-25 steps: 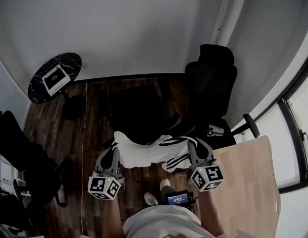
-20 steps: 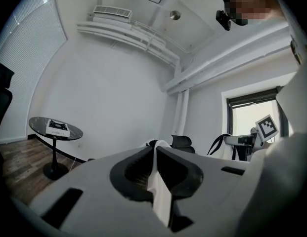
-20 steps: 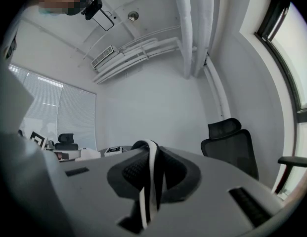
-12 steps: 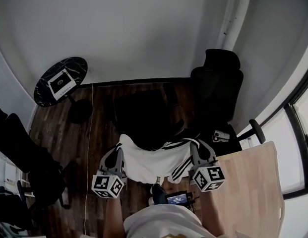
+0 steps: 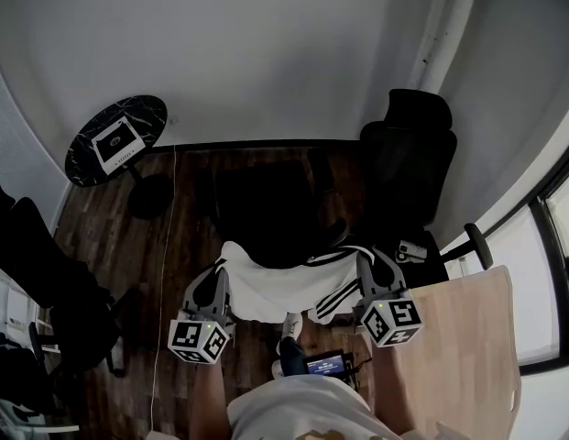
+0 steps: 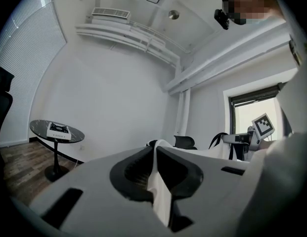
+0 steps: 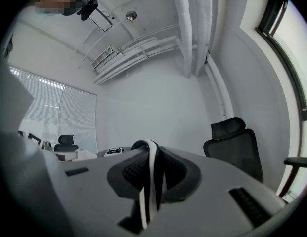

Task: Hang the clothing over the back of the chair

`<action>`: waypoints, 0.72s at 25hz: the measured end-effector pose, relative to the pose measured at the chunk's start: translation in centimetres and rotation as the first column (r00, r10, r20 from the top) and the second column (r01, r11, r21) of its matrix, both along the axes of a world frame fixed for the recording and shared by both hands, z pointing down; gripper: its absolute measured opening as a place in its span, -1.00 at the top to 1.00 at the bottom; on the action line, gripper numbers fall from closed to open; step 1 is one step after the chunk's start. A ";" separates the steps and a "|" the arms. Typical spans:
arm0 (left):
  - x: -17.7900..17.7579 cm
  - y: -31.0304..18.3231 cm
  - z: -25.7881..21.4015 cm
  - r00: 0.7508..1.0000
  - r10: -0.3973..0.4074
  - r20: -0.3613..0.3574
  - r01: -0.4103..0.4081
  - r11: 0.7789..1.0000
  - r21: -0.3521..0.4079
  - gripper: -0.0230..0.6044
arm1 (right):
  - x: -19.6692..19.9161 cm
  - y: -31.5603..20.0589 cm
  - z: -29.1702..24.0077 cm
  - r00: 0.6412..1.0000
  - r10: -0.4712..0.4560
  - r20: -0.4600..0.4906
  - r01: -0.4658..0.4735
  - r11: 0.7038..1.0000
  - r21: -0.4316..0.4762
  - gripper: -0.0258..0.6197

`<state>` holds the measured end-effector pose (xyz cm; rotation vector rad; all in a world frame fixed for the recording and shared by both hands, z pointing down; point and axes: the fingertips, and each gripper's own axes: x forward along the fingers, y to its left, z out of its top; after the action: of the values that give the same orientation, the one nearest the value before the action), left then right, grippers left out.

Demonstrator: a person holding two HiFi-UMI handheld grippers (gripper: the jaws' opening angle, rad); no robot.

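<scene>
Head view: below me lies a dark plank floor (image 5: 174,246), closed off at twelve o'clock by a plain white wall (image 5: 266,53). A round black table (image 5: 142,122) with a white box (image 5: 118,142) on it stands at ten o'clock. A black chair (image 5: 270,209) is dead ahead and an office chair (image 5: 408,168) stands at two o'clock. A pale wooden desk (image 5: 458,346) fills four o'clock, with the window (image 5: 550,264) beyond it at three. The garment (image 5: 284,282), white with black stripes, is stretched between my left gripper (image 5: 220,271) and right gripper (image 5: 363,266), just short of the black chair at twelve.

Left gripper view: my jaws are pinching a fold of white garment (image 6: 157,181). The table (image 6: 57,128) sits at nine o'clock against the wall, with blinds (image 6: 20,58) at ten, ceiling ducts (image 6: 128,33) at twelve and the window (image 6: 252,112) at three.

Right gripper view: my jaws are clamped on the striped edge of the garment (image 7: 151,181). The office chair (image 7: 235,147) stands at three o'clock. White pipes (image 7: 195,28) climb the corner at twelve, and blinds (image 7: 64,117) hang at nine.
</scene>
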<state>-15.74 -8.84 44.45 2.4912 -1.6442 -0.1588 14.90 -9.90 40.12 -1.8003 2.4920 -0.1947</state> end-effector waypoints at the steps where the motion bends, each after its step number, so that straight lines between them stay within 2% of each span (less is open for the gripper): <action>1: -0.2 0.0 -0.2 1.000 -0.001 -0.001 0.001 1.000 0.003 0.80 | -0.2 -0.2 -0.3 1.000 -0.001 -0.004 0.001 1.000 0.003 0.83; 18: -1.6 -2.4 -6.2 0.999 -0.012 -0.045 0.017 0.994 0.109 0.80 | -0.8 -3.8 -4.4 1.000 -0.024 -0.004 0.024 0.998 0.065 0.83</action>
<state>-17.32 -11.29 38.28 2.5349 -1.6799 -0.3120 14.05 -13.65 35.70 -1.7478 2.4925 -0.1106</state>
